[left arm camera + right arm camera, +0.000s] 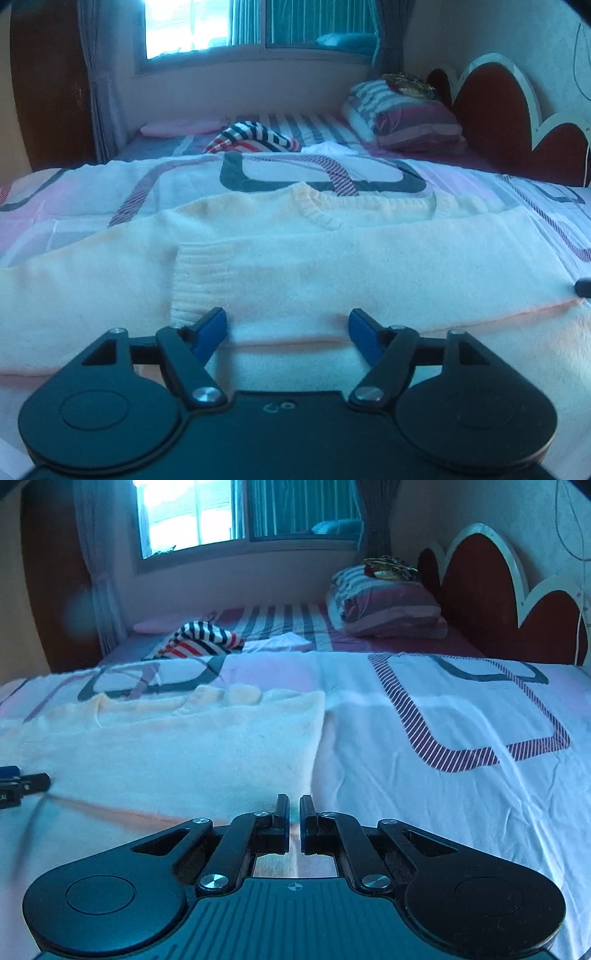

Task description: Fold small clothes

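Patterned bedsheet (424, 716) — cream sweater (295, 258) spread flat.

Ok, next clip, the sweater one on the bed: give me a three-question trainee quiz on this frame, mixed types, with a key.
1. True or false: the left gripper has its jaws spread wide over the cream sweater.
2. Multiple choice: the right gripper sits at which part of the sweater? A) the neckline B) the near right-hand corner C) the left sleeve cuff
3. Short answer: what lies farther up the bed, in front of the pillow, besides a small white item?

Key
1. True. Both blue pads are far apart with fabric between them.
2. B. Its jaws are nearly closed there; whether they pinch the cloth is hidden.
3. A crumpled striped garment in navy, white and red.
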`<state>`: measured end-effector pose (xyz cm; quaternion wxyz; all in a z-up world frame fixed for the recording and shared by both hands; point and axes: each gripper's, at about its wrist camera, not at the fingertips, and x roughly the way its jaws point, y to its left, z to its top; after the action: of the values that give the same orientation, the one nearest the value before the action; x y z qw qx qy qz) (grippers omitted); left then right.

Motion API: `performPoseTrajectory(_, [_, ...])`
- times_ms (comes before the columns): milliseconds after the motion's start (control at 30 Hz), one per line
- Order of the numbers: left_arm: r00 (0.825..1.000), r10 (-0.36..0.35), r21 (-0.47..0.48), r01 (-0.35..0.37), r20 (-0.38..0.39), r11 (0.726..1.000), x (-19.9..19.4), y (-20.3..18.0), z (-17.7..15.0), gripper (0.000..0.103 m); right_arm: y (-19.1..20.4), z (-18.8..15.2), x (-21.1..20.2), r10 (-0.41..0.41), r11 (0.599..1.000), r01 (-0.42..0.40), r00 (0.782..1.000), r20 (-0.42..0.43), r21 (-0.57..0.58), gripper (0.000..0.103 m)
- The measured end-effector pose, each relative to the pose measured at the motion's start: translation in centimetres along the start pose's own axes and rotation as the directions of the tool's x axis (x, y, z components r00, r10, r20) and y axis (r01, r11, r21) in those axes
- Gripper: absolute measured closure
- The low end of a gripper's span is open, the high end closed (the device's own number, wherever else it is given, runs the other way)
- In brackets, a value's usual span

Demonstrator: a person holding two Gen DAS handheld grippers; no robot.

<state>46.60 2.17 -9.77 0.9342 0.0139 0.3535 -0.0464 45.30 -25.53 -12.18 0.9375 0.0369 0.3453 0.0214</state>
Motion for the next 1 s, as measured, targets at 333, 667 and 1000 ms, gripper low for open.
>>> performPoseTrajectory(333, [0.993, 0.117, -0.172, -0.115, 0.004, 0.978, -5.0, 8.2, -3.1, 0.036, 1.1, 0.6, -1.4, -0.002, 0.998, 0.001, 1.000, 0.011, 0.070, 0.100])
performPoseTrajectory(667, [0.946, 0.322, -0.541, -0.287, -0.032, 0.791, -11.5, 26.5, -7.9, 0.042, 5.6, 0.2, -1.4, 0.018, 0.999, -0.019, 0.999, 0.032, 0.046, 0.047])
performPoseTrajectory(1000, [0.937, 0.345, -0.807, -0.164, 0.052, 0.567, -12.4, 36.2, -9.2, 0.054, 9.0, 1.0, -0.7, 0.050, 0.998, -0.050, 0.999, 0.021, 0.027, 0.047])
